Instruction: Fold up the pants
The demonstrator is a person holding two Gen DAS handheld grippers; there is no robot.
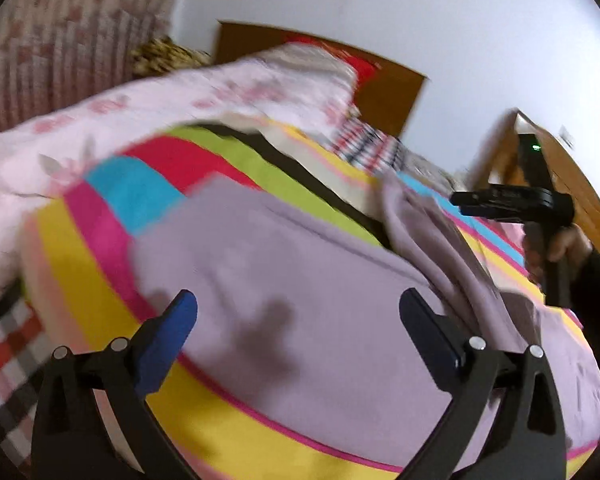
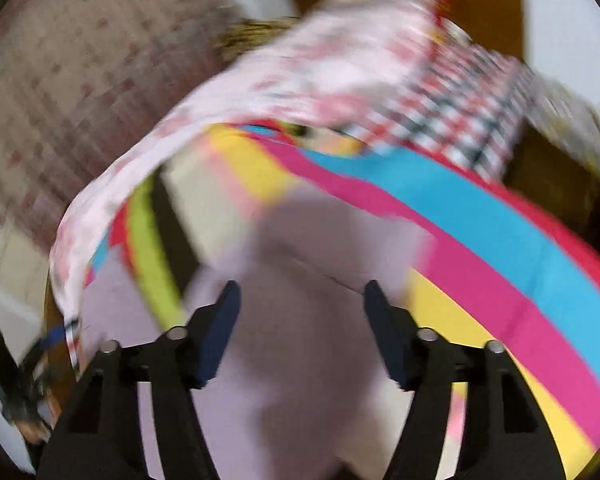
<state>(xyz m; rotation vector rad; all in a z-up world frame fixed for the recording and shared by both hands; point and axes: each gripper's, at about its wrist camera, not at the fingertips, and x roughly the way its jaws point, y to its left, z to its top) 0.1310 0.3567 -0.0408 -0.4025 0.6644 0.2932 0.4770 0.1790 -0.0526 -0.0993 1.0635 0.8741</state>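
Observation:
Lilac pants (image 1: 300, 256) lie folded over on a bed, with a bunched ridge of cloth toward their right side. My left gripper (image 1: 298, 300) hovers over them with its blue pads spread wide and nothing between them. In the left wrist view, my right gripper (image 1: 460, 202) hangs above the pants' far right end, held by a hand in a dark sleeve. The blurred right wrist view shows the right gripper (image 2: 302, 288) open above the pants (image 2: 300, 360), its pads clear of the cloth.
The pants rest on a brightly striped bed cover (image 1: 100, 280). A pink floral quilt (image 1: 180, 100) is heaped behind it. A checked pillow (image 1: 364, 140) and a wooden headboard (image 1: 388, 92) stand at the back. A wooden nightstand (image 1: 572, 184) is on the right.

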